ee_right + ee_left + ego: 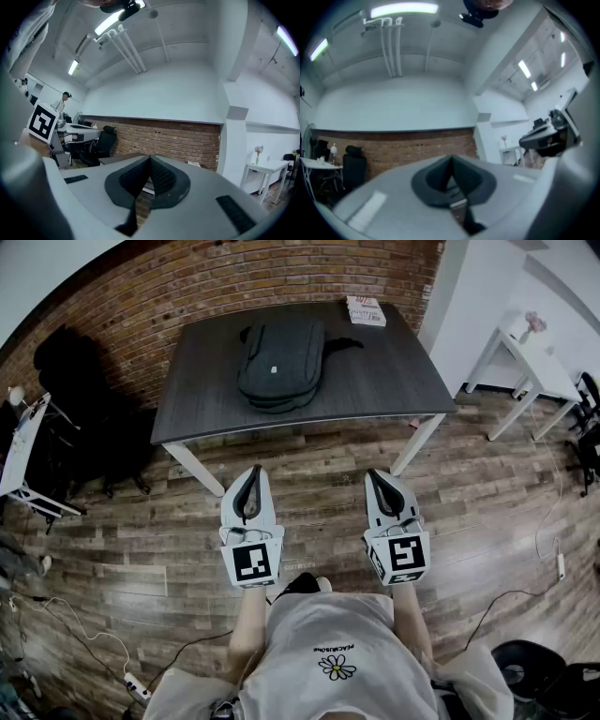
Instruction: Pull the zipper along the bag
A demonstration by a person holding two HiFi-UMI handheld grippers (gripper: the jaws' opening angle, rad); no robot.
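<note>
Matt cloth, dark wood, rough brick.

The bag (281,362) looks like matt grey woven cloth, soft and slightly creased. The table (394,381) has a dark, matt, wood-grain top on smooth white legs. The floor (141,549) is brown plank wood with a faint sheen, and the wall (187,296) is rough red brick. The left gripper (251,472) and right gripper (379,476) have smooth, pale grey plastic shells. Their pads (161,180) are black and dimpled, probably rubber. The shirt (328,643) is white cloth.
</note>
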